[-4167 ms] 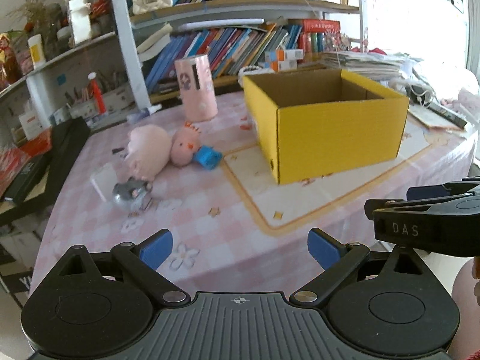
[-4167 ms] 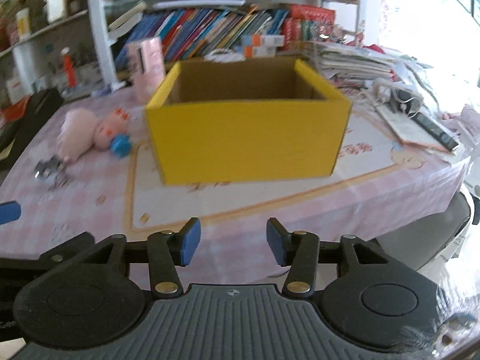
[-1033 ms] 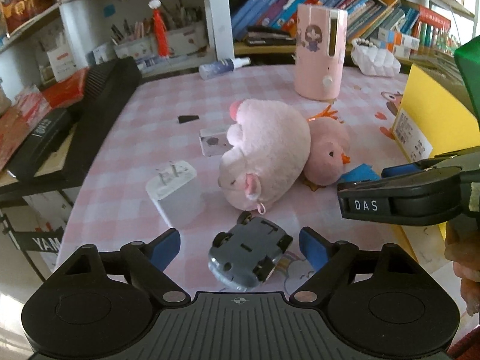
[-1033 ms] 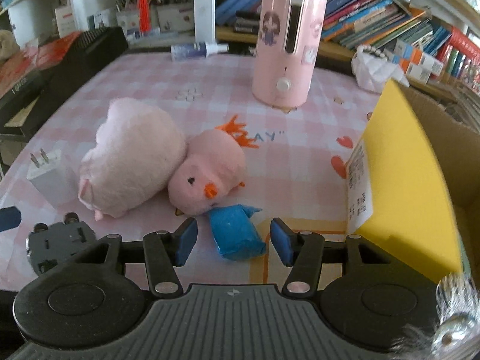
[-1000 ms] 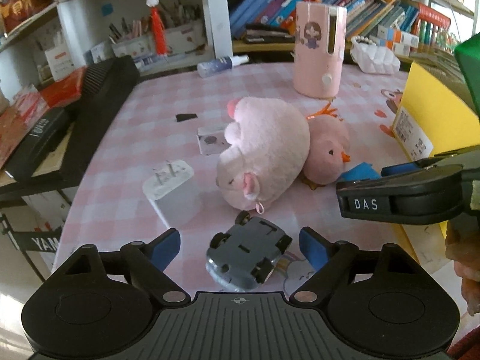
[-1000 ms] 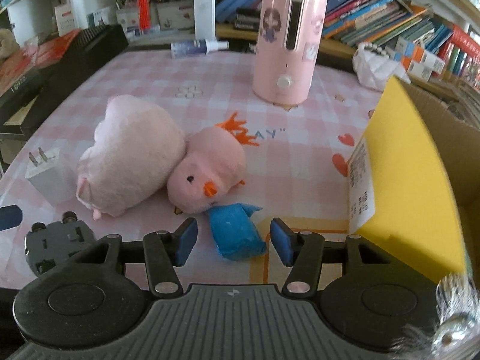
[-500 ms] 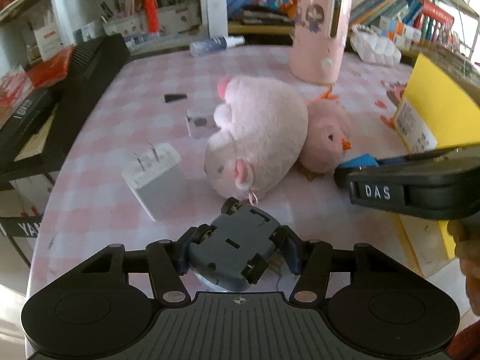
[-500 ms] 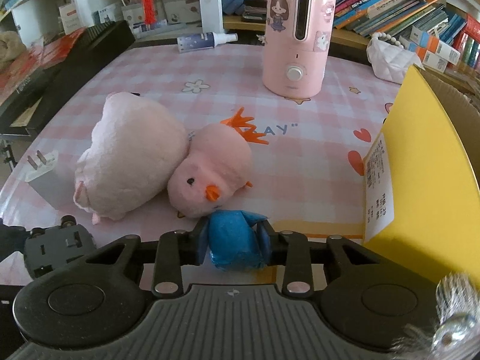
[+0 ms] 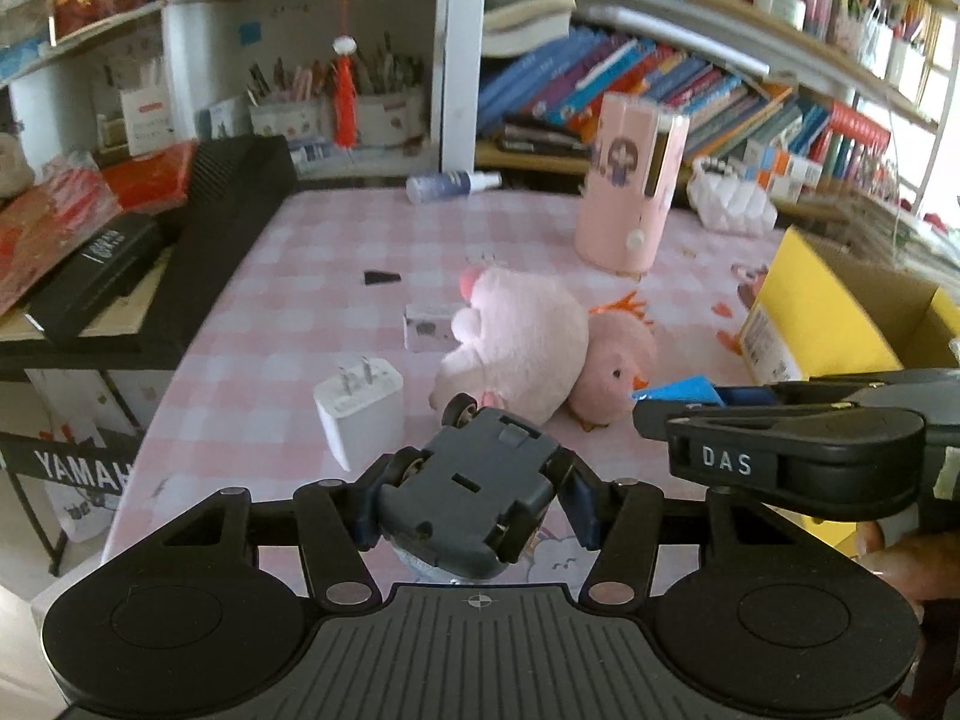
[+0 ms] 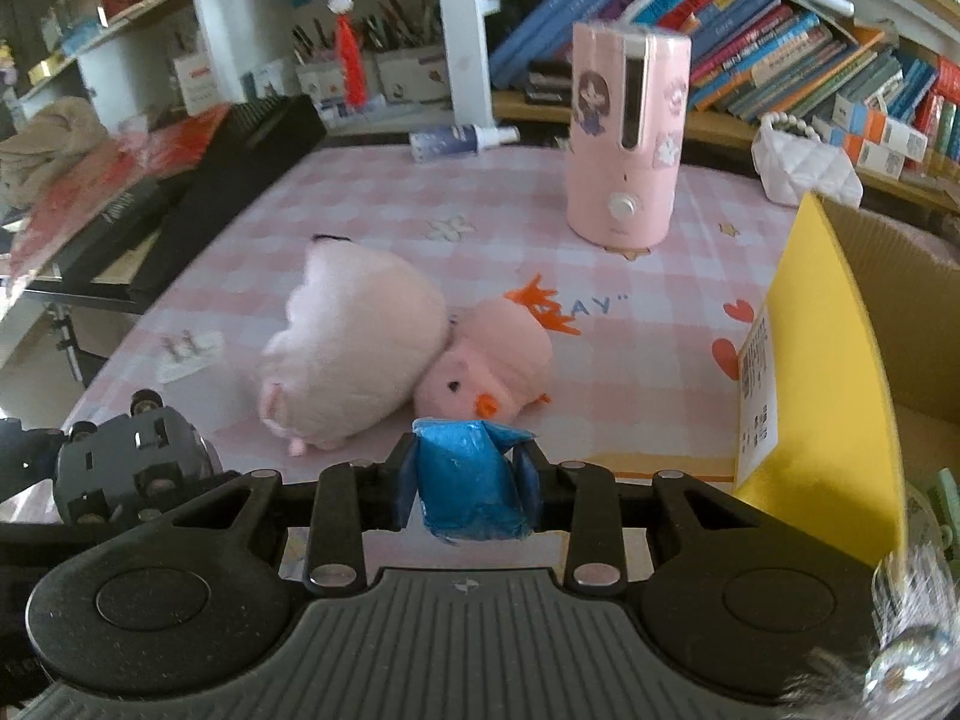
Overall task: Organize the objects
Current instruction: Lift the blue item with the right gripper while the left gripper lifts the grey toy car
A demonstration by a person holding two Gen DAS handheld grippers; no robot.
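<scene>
Wrist views, close, sharing table (image 9: 312, 276)

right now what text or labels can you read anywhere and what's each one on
"DAS": on the side of the right gripper.
"YAMAH", cut off at the edge: on the black stand beside the table.
"AY"": printed on the pink tablecloth, its start hidden.
Yellow box label, book spines, black case lettering: too small or blurred.

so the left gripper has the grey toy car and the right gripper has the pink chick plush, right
Not quite. The left gripper does hold the grey toy car, but the right gripper is shut on a blue wrapped item; the right wrist view shows the pink chick plush lying on the table.
</scene>
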